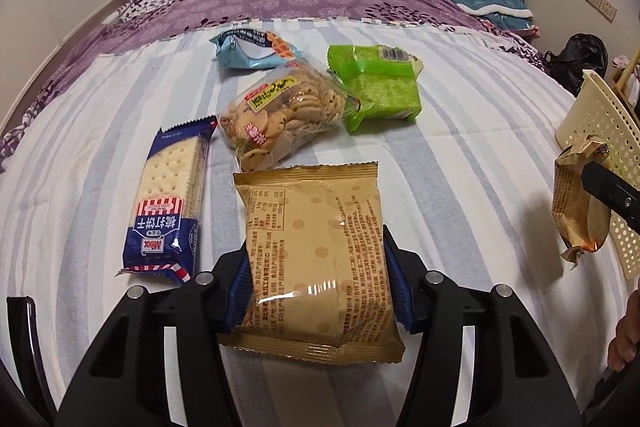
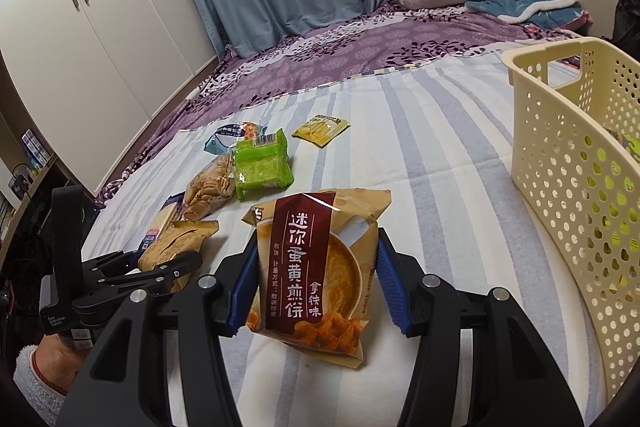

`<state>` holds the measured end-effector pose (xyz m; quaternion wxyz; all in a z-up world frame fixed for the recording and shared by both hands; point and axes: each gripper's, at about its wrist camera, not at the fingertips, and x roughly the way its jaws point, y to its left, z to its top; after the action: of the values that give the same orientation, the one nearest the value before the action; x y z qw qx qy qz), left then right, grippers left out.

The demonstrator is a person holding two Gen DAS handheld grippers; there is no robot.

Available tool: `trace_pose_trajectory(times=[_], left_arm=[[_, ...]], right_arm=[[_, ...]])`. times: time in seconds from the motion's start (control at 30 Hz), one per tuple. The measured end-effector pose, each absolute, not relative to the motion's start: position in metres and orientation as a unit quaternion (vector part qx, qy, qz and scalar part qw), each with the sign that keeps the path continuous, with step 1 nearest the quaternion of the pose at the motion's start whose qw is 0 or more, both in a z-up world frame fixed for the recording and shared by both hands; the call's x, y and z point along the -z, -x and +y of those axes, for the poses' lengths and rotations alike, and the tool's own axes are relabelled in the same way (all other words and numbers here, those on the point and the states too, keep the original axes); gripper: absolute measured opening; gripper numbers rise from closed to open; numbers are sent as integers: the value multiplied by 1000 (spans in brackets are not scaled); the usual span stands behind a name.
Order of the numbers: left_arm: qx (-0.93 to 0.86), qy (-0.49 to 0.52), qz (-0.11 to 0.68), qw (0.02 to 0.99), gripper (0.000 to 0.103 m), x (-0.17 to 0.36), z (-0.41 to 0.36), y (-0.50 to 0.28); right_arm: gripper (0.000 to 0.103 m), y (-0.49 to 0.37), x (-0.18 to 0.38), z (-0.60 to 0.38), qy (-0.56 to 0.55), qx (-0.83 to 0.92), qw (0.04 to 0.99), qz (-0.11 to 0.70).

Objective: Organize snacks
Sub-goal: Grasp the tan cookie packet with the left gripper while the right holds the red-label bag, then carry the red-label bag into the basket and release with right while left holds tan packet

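Two tan packets are clamped: the left gripper (image 1: pixel 318 291) pinches the tan packet (image 1: pixel 320 259) at lower centre, while the right gripper (image 2: pixel 316 291) grips the egg-roll packet (image 2: pixel 320 267), raised, with the cream basket (image 2: pixel 580 163) just beside it at the frame's right.

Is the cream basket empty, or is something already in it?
Not empty. In the right wrist view, yellow-green packaging shows through the holes of the basket wall and over its rim. What or how many, I cannot tell.

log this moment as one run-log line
left gripper: shut on tan snack pack | right gripper: shut on egg-roll pack, lifted | basket: right, holds green items | loose snacks: on bed
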<state>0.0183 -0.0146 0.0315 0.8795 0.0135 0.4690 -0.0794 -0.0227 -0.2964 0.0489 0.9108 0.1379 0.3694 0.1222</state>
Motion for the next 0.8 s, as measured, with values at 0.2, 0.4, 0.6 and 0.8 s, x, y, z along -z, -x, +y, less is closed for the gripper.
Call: trace_pose_trajectory(times=[0.2, 0.4, 0.6, 0.8], left_arm=[[77, -37, 437, 895, 56, -55, -24, -10], [85, -55, 406, 908, 56, -82, -36, -1], [97, -69, 382, 916, 56, -105, -49, 9], [105, -80, 365, 922, 56, -122, -61, 16]], right_arm=[[54, 27, -57, -296, -137, -125, 914, 360], [54, 33, -68, -300, -139, -127, 919, 347], [54, 40, -80, -307, -144, -125, 924, 331], [54, 46, -94, -320, -152, -118, 930, 312]])
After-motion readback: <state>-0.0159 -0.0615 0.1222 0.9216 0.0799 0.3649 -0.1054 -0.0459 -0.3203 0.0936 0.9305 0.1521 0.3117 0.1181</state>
